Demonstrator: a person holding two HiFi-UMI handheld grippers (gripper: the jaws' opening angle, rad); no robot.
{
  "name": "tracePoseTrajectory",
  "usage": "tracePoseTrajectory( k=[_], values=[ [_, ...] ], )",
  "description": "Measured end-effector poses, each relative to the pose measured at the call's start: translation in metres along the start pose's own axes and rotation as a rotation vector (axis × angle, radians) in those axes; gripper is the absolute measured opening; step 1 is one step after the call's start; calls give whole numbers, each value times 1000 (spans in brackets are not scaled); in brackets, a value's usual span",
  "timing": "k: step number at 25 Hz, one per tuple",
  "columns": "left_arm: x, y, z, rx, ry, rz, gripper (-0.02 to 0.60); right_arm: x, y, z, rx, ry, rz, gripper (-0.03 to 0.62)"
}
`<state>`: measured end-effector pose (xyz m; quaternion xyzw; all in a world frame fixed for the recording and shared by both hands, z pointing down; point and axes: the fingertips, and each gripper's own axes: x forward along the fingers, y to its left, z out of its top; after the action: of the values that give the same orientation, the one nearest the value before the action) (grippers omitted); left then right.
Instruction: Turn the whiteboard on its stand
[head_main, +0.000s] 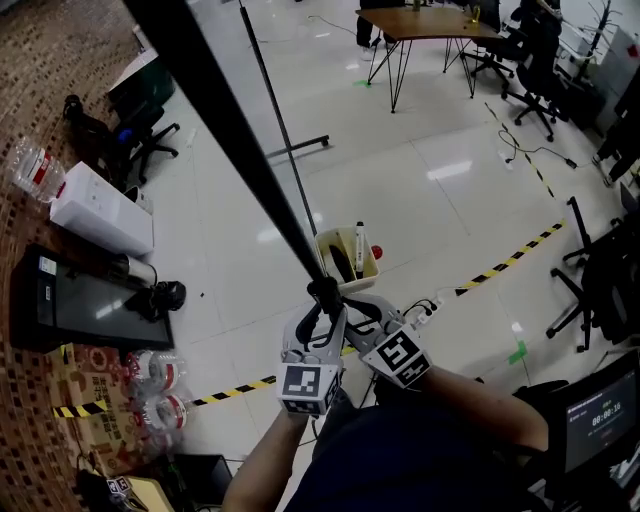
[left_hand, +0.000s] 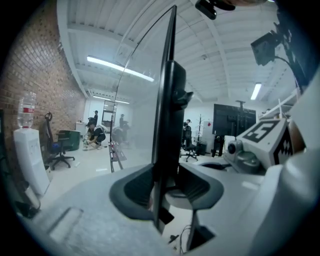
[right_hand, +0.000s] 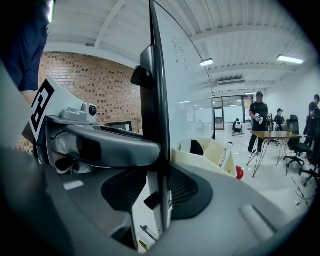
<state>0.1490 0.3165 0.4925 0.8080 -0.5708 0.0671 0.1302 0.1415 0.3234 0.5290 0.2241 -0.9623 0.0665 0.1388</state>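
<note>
The whiteboard (head_main: 215, 95) stands edge-on below me, its black frame running from the top left down to the middle of the head view. Both grippers clamp its near vertical edge side by side. My left gripper (head_main: 316, 306) is shut on the black frame (left_hand: 164, 150), which passes straight between its pads. My right gripper (head_main: 346, 308) is shut on the same frame (right_hand: 156, 150) just beside it. A cream pen tray (head_main: 345, 255) with markers hangs on the board's right side, also seen in the right gripper view (right_hand: 212, 152).
The stand's foot (head_main: 300, 148) lies on the glossy floor behind the board. A white box (head_main: 100, 208), a black case (head_main: 85, 305) and water bottles (head_main: 150, 385) sit left. Yellow-black floor tape (head_main: 510, 260), a table (head_main: 425, 25) and office chairs (head_main: 535, 60) are to the right.
</note>
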Motion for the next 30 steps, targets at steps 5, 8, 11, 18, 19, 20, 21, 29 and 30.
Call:
tracePoseTrajectory(
  k=[5,8,11,18,19,20,21,29,30],
  values=[
    [-1,-8,-9,3,-4,-41,156,-17,-7,-4,43,21,-94,130],
    [-20,2,4,45,-33,-14,156,-39,-23,2,118,-31,-170,120],
    [-45,18,-3,59,-35,51,156,-67,-34,5,155,-62,-221,107],
    [-70,-40,-38,15,67,53,152,-141,-16,-15,237,-88,-211,72],
    [-70,-55,-42,24,81,43,149,-151,-13,-19,249,-84,-204,72],
    [-69,-69,-45,32,96,35,147,-161,-12,-25,262,-79,-198,72],
    [-67,-83,-49,33,109,30,147,-168,-11,-33,274,-71,-192,72],
    [-54,-135,-75,1,186,9,141,-199,-9,-75,314,-41,-179,72],
    [-53,-137,-75,-8,184,2,140,-201,-13,-73,318,-49,-194,72]
  ],
)
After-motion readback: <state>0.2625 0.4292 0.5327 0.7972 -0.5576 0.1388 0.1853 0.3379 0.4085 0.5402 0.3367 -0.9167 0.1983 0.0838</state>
